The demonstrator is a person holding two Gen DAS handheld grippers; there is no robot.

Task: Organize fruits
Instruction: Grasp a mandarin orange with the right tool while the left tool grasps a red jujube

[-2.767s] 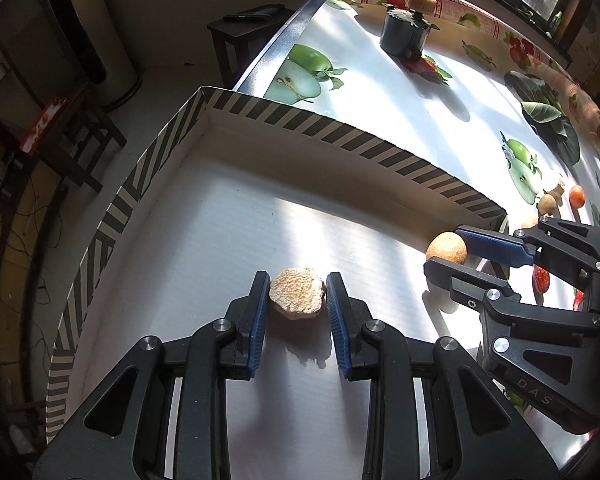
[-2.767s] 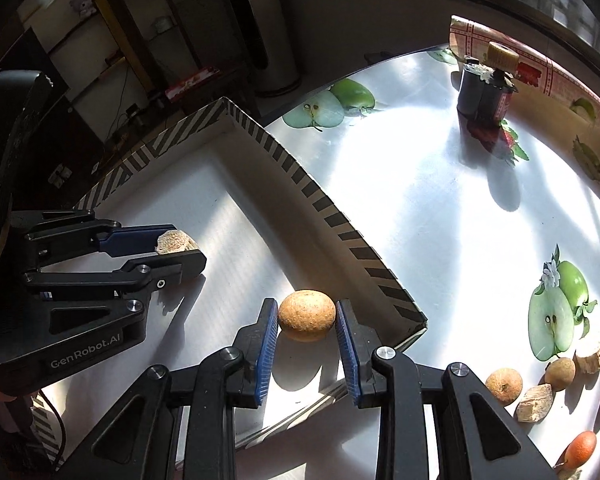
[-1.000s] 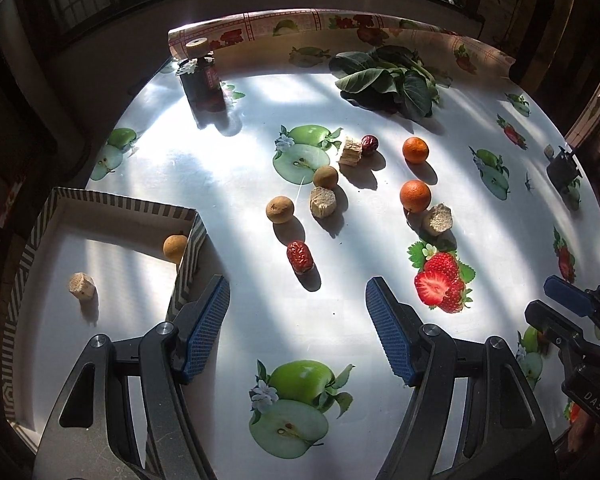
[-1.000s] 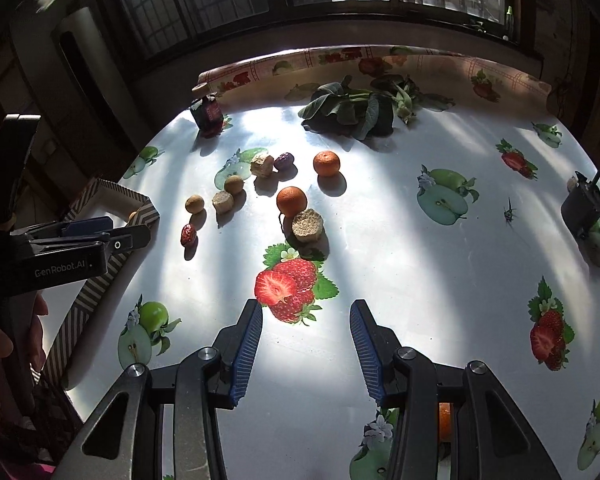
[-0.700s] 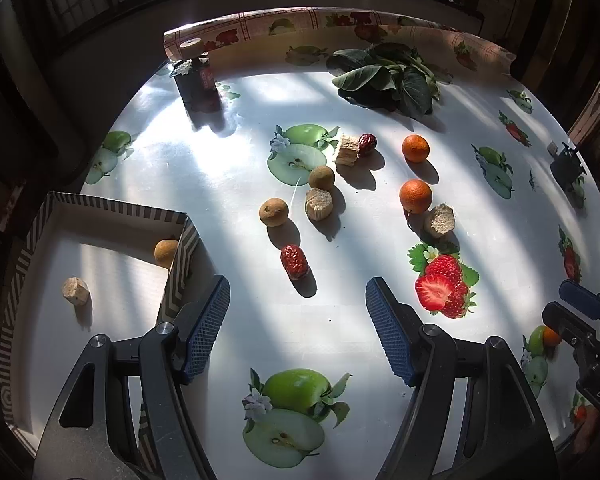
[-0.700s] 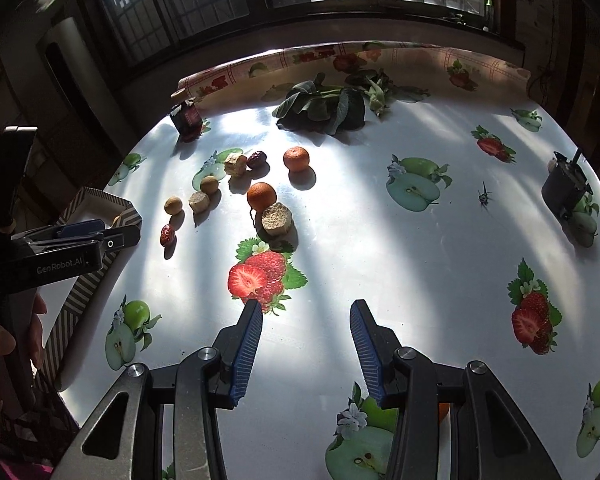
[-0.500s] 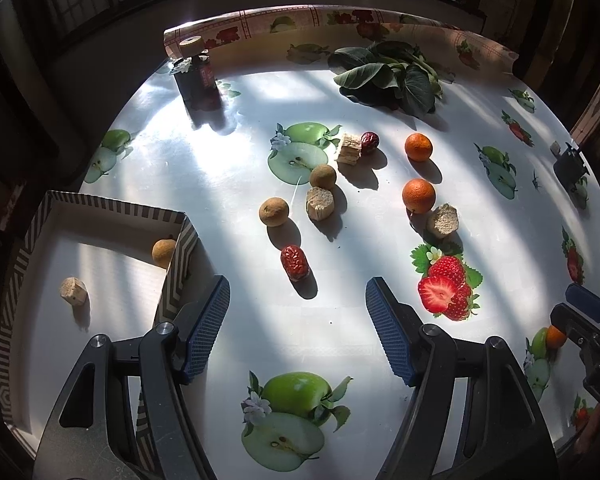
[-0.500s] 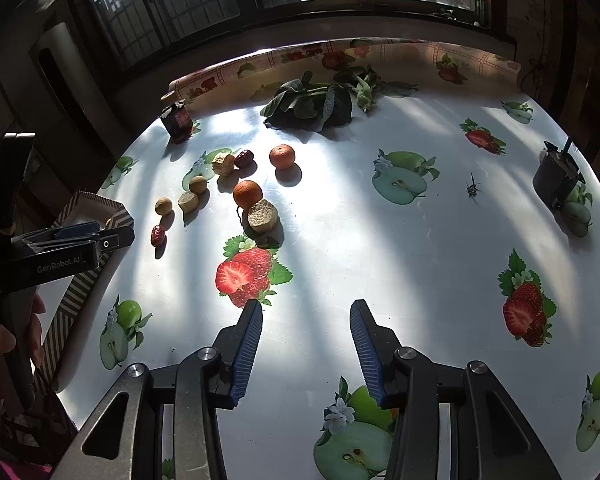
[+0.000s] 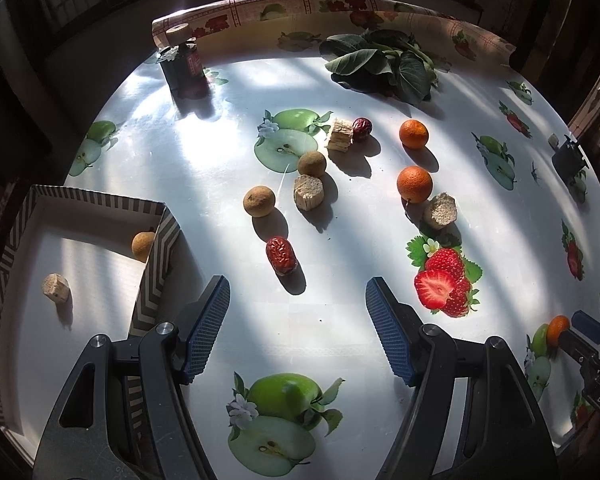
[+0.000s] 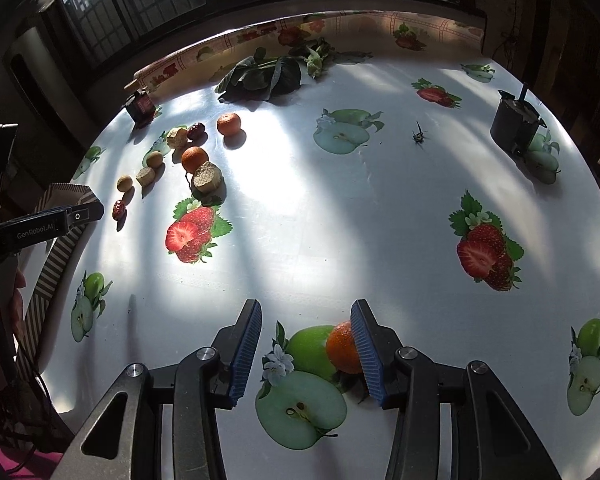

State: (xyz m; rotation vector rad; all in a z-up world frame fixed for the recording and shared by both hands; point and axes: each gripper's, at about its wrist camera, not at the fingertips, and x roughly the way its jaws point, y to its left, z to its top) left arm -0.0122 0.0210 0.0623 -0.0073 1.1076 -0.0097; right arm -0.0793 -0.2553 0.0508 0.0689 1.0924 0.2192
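Note:
My left gripper [image 9: 298,304] is open and empty above the table, just short of a red date [image 9: 281,255]. Beyond it lie two brown round fruits [image 9: 259,201], pale chunks [image 9: 309,198] and two oranges [image 9: 414,184]. The striped box [image 9: 161,240] at the left holds a brown fruit [image 9: 143,246] and a pale chunk [image 9: 55,288]. My right gripper [image 10: 305,330] is open; a small orange [image 10: 342,347] lies between its fingers, close against the right finger. That orange also shows in the left wrist view [image 9: 558,328].
A dark jar [image 9: 182,64] stands at the back left and leafy greens [image 9: 384,64] at the back. A dark cup [image 10: 514,124] stands at the far right. The table's cloth [image 10: 300,208] is printed with apples and strawberries.
Both grippers let go of their pieces in the box and pulled back over the table. The right gripper has since dropped toward the near edge, and the small orange now lies between its fingers.

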